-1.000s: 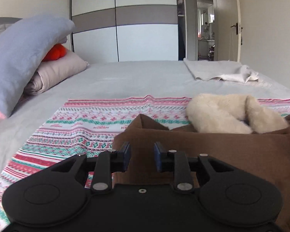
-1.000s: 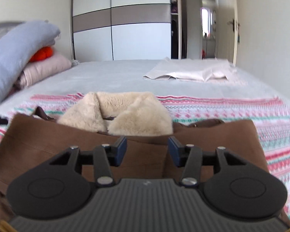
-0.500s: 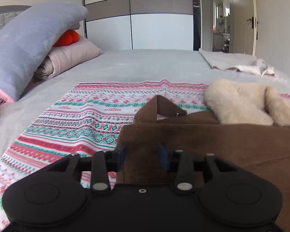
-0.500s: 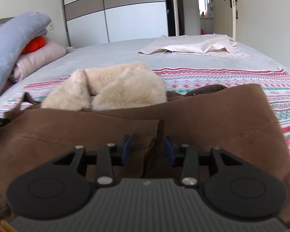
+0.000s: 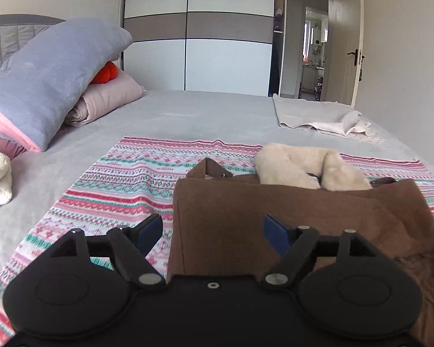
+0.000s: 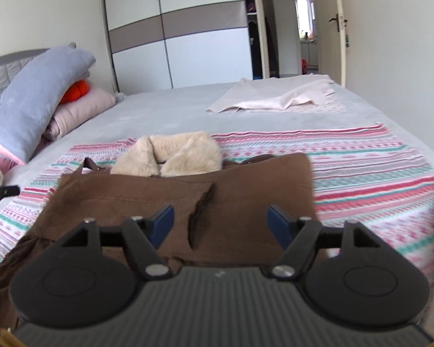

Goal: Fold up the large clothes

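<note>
Left wrist view: left gripper [image 5: 213,228] at bottom centre, jaws spread wide, grasping nothing. Brown coat [image 5: 289,217] filling the lower right of the frame, its left edge running up between the two blue pads [image 5: 150,230]. Cream fur collar [image 5: 309,167] at centre right, just beyond the coat's top fold. Striped patterned cloth [image 5: 136,179] beneath, spread over the grey bed [image 5: 202,112]. Blue and pink pillows [image 5: 52,75] at upper left, a pale folded cloth [image 5: 318,112] at upper right.

Right wrist view: right gripper [image 6: 220,221] at bottom centre, jaws likewise released, nothing between them. Brown coat [image 6: 246,190] across the middle, lying as a flat rectangle with a dark slit-like crease low at centre. Fur collar [image 6: 170,156] just above it, pale cloth [image 6: 280,98] at upper right.

Judged step: a fold laid down and let go, with the lower body of the coat bunched at the bottom corners of both frames. Likely next: gripping that lower edge on each side, lifting evenly, carrying it up toward the collar without dragging the striped cloth.
</note>
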